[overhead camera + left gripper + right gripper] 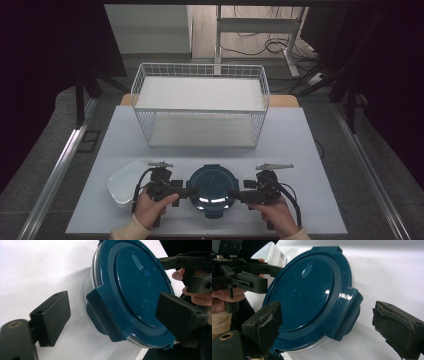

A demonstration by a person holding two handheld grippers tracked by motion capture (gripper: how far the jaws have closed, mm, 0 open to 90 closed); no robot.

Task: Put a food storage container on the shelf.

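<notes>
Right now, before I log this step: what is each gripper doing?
Left gripper: open, jaws either side of the blue-lidded container, not holding it.
Right gripper: open, jaws straddling a lid clip, not holding it.

Nothing here can be read as words or numbers. The round blue lid (140, 287) carries a small blue ring mark (147, 272) near its middle, beside an oval raised spot, with no lettering to make out. The clear plastic box (272, 255) at the bench's (300, 150) near left corner has a white label (282, 257) on its side with dark print, too small and blurred to read.
</notes>
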